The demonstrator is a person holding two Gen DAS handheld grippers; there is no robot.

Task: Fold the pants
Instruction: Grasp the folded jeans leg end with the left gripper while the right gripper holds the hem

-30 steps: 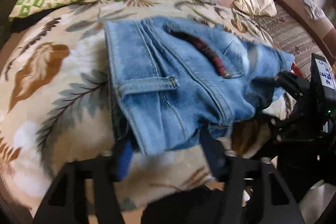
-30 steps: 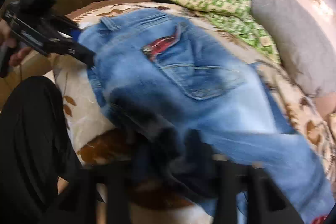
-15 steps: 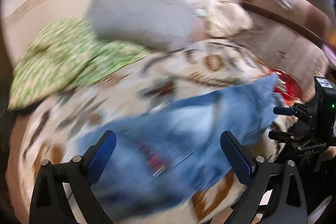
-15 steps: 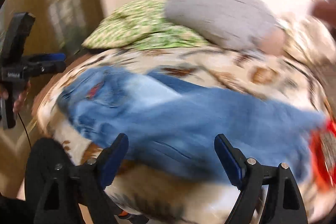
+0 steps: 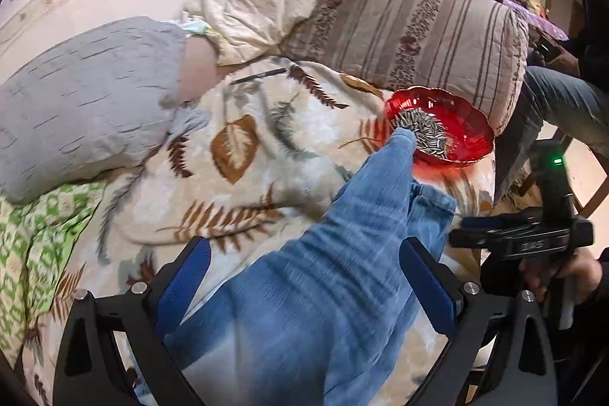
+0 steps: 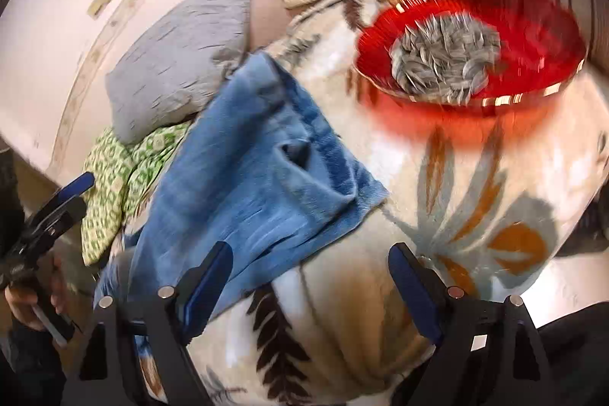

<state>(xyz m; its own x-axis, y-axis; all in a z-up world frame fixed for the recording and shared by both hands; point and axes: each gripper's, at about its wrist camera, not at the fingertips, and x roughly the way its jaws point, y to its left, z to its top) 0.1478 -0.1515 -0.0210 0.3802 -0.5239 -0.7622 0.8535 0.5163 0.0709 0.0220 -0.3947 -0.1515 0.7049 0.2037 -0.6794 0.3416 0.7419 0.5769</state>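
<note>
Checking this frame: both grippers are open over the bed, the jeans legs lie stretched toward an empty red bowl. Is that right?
Not quite: the red bowl is not empty; it holds a heap of sunflower seeds, as the right wrist view shows. The rest stands: left gripper and right gripper are open, and the jeans stretch toward it.

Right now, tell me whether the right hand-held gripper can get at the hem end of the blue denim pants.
Probably yes. The right hand-held gripper stands open beside the blue denim pants' hem, with only bare leaf-print blanket between. The red bowl of seeds sits farther off.
</note>
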